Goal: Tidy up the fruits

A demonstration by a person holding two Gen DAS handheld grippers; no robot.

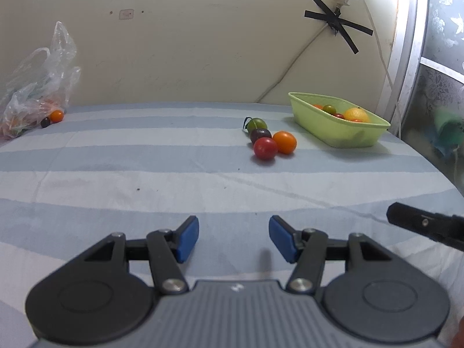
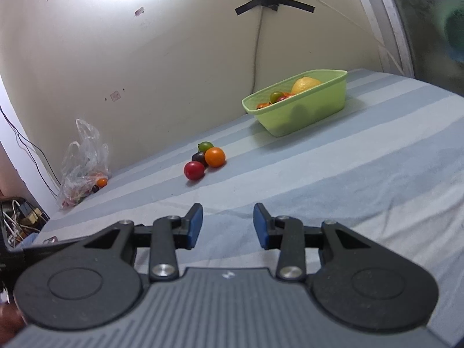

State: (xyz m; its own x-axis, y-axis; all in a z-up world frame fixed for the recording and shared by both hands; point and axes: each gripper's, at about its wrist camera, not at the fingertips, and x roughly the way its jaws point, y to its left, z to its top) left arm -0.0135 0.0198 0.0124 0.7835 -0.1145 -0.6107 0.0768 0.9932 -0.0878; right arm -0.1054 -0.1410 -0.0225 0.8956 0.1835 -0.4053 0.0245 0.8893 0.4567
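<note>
Left wrist view, nearest first: my left gripper (image 1: 233,237) has its blue fingers (image 1: 188,239) parted with only striped bed sheet (image 1: 116,156) between them, holding nothing. My right gripper (image 2: 227,225) shows a narrower gap, also empty. Further out, four loose fruits huddle together: a red one (image 1: 265,148) closest, an orange one (image 1: 284,142) just beside it, a dark purple one (image 1: 260,135) behind, touching both, and a green one (image 1: 256,123) at the back. Beyond them to the right sits the green basket (image 1: 333,132), already holding several fruits including a large yellow one (image 1: 357,114). Far left, a plastic bag (image 1: 37,87) with more fruit leans by the wall. I judge the risk is nudging: the fruits are round and touching, so closing on one may send its neighbours rolling across the soft sheet.
</note>
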